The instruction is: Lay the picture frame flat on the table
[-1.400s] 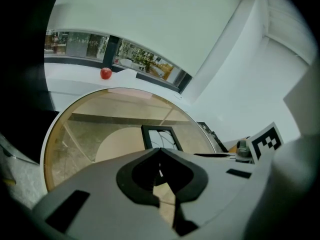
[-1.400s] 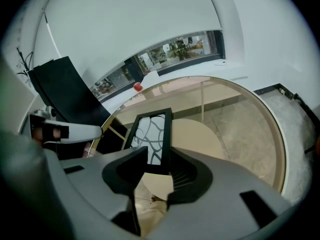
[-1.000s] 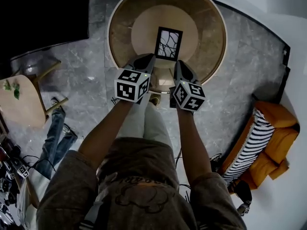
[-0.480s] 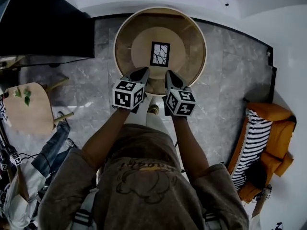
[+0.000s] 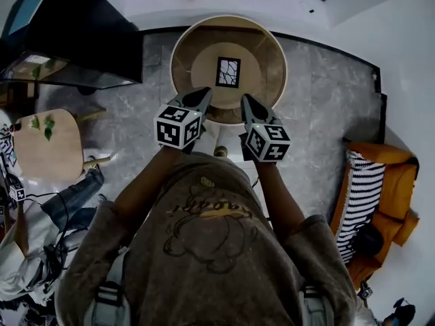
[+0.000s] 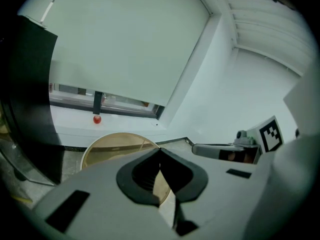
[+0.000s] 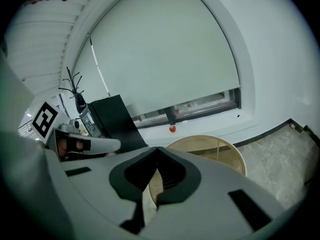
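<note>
Left to right, from the head view. The left claw (image 5: 197,99) is shut tight and holds nothing; its own view shows the two dark pads meeting at the tip. It hovers over the near edge of the round wooden counter (image 5: 265,53).

The picture frame (image 5: 228,72) sits near the middle of the counter, ahead of both claws and between their lines of reach. Its face is turned up to the camera, so it appears to lie flat already. Its long axis runs away from the person. Neither claw is clearly nearer, and both are well apart from it.

The right claw (image 5: 249,104) is likewise shut and empty, level with the left one.

Hidden or unclear: both gripper views show only part of the counter past the jaws, not the frame. The claws cover the counter's near rim. Whether a stand is folded under the frame cannot be made out.
</note>
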`<action>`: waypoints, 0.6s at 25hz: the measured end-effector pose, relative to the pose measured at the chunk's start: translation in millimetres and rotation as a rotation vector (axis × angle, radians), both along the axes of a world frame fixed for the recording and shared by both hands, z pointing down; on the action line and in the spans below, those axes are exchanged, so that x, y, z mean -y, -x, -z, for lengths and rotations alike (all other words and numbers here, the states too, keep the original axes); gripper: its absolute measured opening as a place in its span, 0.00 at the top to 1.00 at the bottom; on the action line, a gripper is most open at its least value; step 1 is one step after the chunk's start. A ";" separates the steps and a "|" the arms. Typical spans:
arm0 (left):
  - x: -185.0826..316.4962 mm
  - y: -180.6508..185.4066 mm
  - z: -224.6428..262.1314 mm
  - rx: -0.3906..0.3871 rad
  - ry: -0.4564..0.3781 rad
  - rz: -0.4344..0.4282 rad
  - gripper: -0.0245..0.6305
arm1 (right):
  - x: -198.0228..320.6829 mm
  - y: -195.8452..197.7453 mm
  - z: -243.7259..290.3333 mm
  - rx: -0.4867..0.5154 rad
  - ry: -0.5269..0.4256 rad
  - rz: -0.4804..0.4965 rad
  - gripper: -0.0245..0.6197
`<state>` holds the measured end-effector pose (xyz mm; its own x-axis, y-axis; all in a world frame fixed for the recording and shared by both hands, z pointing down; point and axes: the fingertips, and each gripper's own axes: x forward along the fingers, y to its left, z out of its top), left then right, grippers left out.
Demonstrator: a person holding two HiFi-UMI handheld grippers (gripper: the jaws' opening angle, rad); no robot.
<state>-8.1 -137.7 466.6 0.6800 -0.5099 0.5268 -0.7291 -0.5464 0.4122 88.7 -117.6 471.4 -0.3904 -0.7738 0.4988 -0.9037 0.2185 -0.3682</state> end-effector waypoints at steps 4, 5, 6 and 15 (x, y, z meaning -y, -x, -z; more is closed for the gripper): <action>-25.3 -1.6 27.9 -0.007 -0.051 -0.020 0.94 | -16.4 8.4 33.0 0.006 -0.068 0.040 0.93; -31.6 -1.4 33.9 -0.009 -0.062 -0.022 0.94 | -20.9 12.0 40.7 0.007 -0.085 0.054 0.93; -37.4 -1.4 39.7 -0.011 -0.072 -0.025 0.94 | -25.3 15.0 48.1 0.008 -0.101 0.066 0.93; -77.5 -6.9 81.2 -0.009 -0.166 -0.035 0.94 | -62.4 13.3 100.2 0.040 -0.225 0.101 0.93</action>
<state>-1.3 -60.2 385.4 0.7036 -0.5653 0.4306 -0.7047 -0.6329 0.3207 75.4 -55.2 371.1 -0.4874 -0.8196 0.3012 -0.8588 0.3876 -0.3350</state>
